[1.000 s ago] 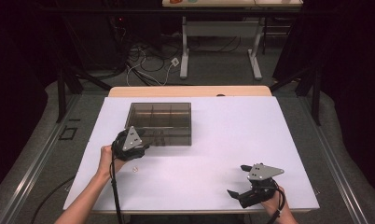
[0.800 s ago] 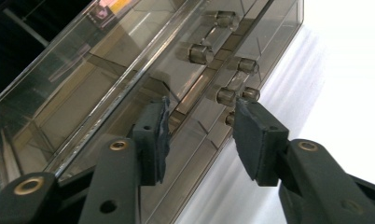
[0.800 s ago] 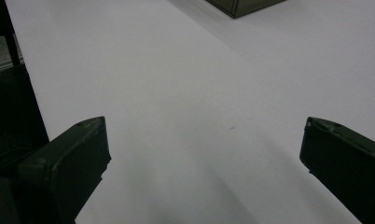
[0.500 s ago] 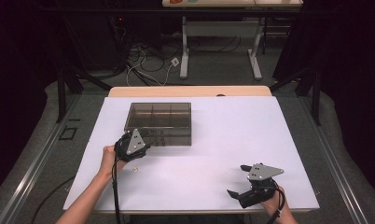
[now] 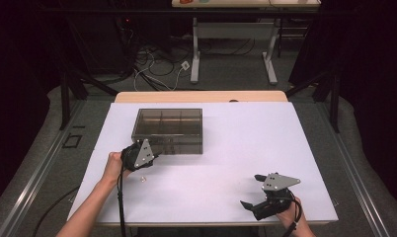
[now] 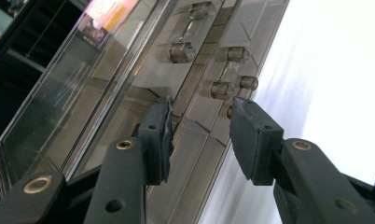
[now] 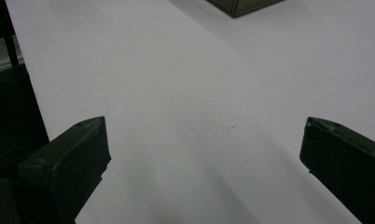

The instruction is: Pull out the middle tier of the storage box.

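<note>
A smoky see-through compartment box (image 5: 169, 122) lies closed on the white table (image 5: 246, 143). My left gripper (image 5: 151, 154) is at the left part of the box's front wall. In the left gripper view the box (image 6: 106, 79) fills the left side, and my left gripper (image 6: 199, 130) has its pads on either side of a latch piece (image 6: 202, 116) on that wall. These jaws have just been closing, with the latch between them. My right gripper (image 5: 249, 189) rests near the table's front right edge. It stands open (image 7: 202, 154) over bare table.
A tiny pale object (image 5: 142, 178) lies on the table just in front of the left hand. Behind the table a wooden strip (image 5: 201, 96) runs along its far edge, with desk legs (image 5: 194, 54) and cables (image 5: 152, 64) on the floor beyond.
The left gripper has tilted slightly at the box's front wall. The right gripper has not moved.
</note>
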{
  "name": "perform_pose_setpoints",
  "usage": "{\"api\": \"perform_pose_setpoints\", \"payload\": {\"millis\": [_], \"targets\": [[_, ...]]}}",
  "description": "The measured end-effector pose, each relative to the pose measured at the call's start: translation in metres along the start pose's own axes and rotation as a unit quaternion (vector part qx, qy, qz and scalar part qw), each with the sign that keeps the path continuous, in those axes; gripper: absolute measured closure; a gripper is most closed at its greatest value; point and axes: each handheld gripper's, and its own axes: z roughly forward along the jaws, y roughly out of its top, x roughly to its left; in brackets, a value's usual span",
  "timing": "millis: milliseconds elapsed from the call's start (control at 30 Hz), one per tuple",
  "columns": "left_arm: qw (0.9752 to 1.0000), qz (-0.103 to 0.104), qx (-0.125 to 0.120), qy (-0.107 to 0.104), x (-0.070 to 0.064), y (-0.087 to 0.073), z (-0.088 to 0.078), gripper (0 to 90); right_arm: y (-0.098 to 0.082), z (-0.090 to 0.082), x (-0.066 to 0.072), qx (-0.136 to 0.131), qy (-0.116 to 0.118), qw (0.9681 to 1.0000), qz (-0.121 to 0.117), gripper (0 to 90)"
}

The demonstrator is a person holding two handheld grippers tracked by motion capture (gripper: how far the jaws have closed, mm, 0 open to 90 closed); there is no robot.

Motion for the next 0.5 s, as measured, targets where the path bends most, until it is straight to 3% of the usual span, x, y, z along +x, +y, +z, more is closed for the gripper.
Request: {"api": "perform_pose_setpoints", "payload": {"millis": [167,500], "targets": [[0.9999,0.006,0.002,-0.009,0.0005,-0.0008,0.0022,59.6,-0.0002,0.0004,-0.0003,0.001,-0.001,1.0000,0.003,0.9],[0.9999,-0.011,-0.003,-0.004,0.0012,-0.0022,0.0026,64.3,-0.0001,-0.0003,-0.0009,-0.001,0.000,1.0000,0.002,0.8]]}}
